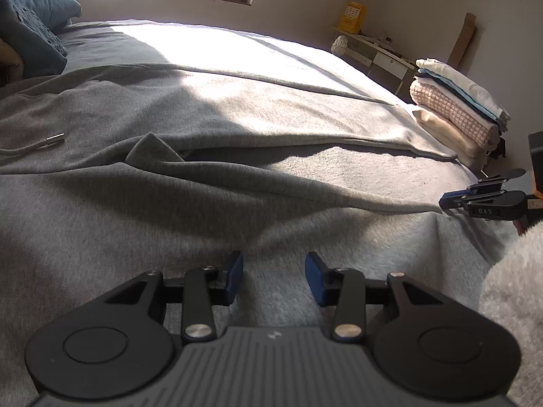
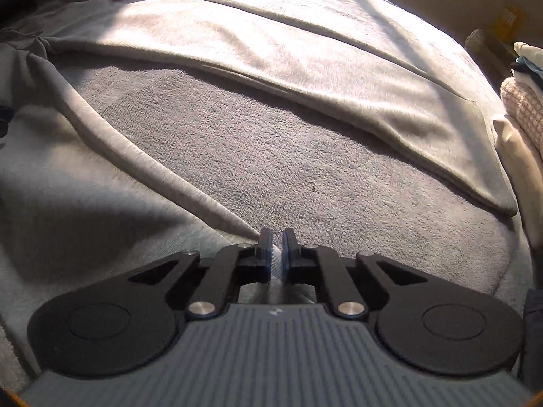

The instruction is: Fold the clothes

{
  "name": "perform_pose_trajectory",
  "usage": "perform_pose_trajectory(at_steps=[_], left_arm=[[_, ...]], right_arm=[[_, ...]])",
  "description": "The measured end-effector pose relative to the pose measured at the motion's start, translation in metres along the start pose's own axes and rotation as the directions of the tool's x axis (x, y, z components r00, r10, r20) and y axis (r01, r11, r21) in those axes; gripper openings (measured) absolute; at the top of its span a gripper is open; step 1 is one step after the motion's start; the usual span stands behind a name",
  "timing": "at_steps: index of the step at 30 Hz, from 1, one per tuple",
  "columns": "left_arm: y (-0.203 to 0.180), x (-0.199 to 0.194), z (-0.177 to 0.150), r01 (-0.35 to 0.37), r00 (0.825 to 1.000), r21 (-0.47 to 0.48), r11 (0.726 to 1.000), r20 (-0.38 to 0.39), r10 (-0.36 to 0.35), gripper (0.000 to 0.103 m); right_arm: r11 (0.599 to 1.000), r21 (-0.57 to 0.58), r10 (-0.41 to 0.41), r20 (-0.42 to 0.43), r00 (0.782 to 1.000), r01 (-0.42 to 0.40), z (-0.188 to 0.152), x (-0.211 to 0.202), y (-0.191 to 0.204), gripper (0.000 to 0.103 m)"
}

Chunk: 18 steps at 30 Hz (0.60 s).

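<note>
A grey hooded sweatshirt (image 1: 190, 115) lies spread across the bed, and its drawstring with a metal tip (image 1: 56, 139) rests at the left. In the left wrist view my left gripper (image 1: 274, 261) is open, low over grey cloth, with nothing between its blue pads. At the right edge of that view my right gripper (image 1: 444, 203) pinches the end of a taut fold of the sweatshirt. The right wrist view has the right gripper (image 2: 276, 237) almost closed, with a ridge of the sweatshirt (image 2: 142, 156) running into its tips. More of the garment (image 2: 271, 54) lies beyond.
A grey fleece blanket (image 2: 271, 162) covers the bed. A stack of folded clothes (image 1: 458, 112) sits at the bed's far right corner, also visible as a stack (image 2: 522, 101). Blue pillows (image 1: 30, 34) lie far left, a white desk (image 1: 376, 51) by the wall, a fluffy sleeve (image 1: 516, 288) near right.
</note>
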<state>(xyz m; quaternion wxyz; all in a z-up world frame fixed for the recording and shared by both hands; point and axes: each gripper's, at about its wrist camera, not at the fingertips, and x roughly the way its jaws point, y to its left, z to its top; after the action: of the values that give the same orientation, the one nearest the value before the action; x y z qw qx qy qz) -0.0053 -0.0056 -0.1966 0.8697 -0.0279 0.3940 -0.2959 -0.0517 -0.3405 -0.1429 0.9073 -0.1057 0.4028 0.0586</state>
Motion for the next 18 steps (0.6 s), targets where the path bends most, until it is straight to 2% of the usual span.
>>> perform_pose_trajectory(at_steps=[3, 5, 8, 10, 12, 15, 18], left_arm=[[0.009, -0.02, 0.005, -0.026, 0.998, 0.001, 1.0, 0.049, 0.026, 0.042], [0.021, -0.029, 0.013, -0.072, 0.994, -0.015, 0.997, 0.077, 0.073, 0.042], [0.046, -0.035, 0.029, -0.165, 0.98, -0.049, 0.985, 0.108, 0.169, 0.042], [0.061, -0.032, 0.039, -0.228, 0.965, -0.065, 0.971, 0.117, 0.235, 0.042], [0.071, -0.024, 0.045, -0.285, 0.95, -0.052, 0.957, 0.118, 0.289, 0.042], [0.087, -0.01, 0.049, -0.352, 0.929, -0.034, 0.936, 0.107, 0.353, 0.042], [0.099, 0.002, 0.045, -0.365, 0.926, -0.038, 0.93, 0.084, 0.367, 0.042]], right_arm=[[0.999, 0.036, -0.039, 0.02, 0.999, 0.038, 0.003, -0.002, -0.003, 0.009], [0.999, -0.044, 0.019, 0.082, 0.996, -0.015, 0.024, -0.008, 0.023, 0.016], [0.973, -0.205, 0.137, 0.163, 0.977, -0.102, 0.058, -0.014, 0.072, 0.025], [0.931, -0.333, 0.216, 0.17, 0.962, -0.15, 0.076, -0.003, 0.113, 0.025], [0.862, -0.474, 0.278, 0.141, 0.95, -0.181, 0.092, 0.017, 0.158, 0.025], [0.754, -0.628, 0.301, 0.075, 0.951, -0.189, 0.109, 0.051, 0.212, 0.024], [0.689, -0.705, 0.284, 0.046, 0.958, -0.17, 0.124, 0.081, 0.249, 0.023]])
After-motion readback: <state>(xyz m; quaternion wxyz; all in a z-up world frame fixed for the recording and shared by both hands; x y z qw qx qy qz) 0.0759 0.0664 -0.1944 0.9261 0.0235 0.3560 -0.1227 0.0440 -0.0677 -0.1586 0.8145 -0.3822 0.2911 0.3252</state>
